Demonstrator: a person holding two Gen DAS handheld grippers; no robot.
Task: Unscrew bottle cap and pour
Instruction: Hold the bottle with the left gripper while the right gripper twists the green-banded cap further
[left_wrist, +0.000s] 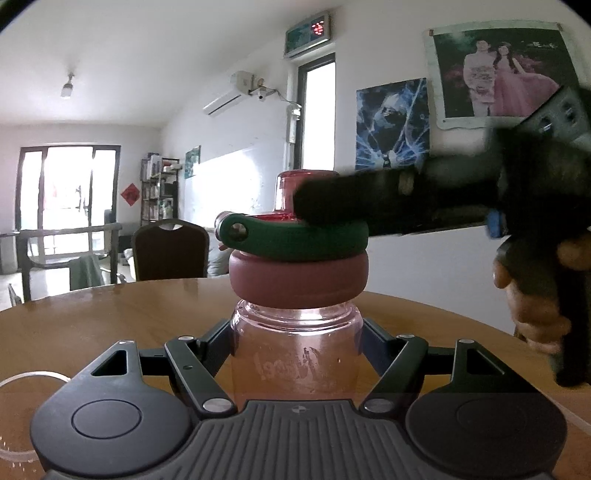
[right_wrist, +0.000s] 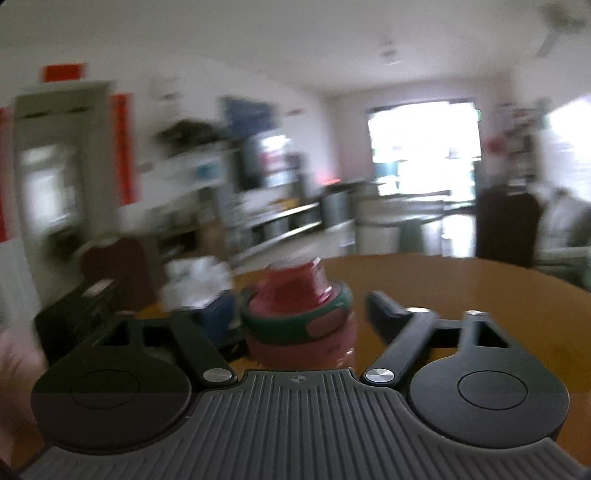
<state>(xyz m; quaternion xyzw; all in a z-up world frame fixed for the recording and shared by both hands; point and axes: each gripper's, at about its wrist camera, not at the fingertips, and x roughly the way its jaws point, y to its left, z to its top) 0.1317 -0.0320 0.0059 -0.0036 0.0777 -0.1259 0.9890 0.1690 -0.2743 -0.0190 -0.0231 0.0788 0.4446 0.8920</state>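
Observation:
A clear pink bottle (left_wrist: 295, 354) stands on the round wooden table (left_wrist: 110, 317), with my left gripper (left_wrist: 295, 332) shut on its body below the neck. It carries a dark red screw cap (left_wrist: 299, 275), a green carry loop (left_wrist: 295, 236) and a red spout (left_wrist: 288, 192). My right gripper (left_wrist: 328, 201), blurred and held by a hand (left_wrist: 532, 306), reaches in from the right at spout height. In the blurred right wrist view the cap (right_wrist: 295, 295) sits between the fingers of my right gripper (right_wrist: 299, 314), which stands open, the right finger (right_wrist: 384, 306) apart from it.
A clear glass rim (left_wrist: 29, 378) shows at the table's near left. A dark chair (left_wrist: 170, 251) stands behind the table. White crumpled material (right_wrist: 195, 280) and a blue item (right_wrist: 218, 317) lie at the table's left side in the right wrist view.

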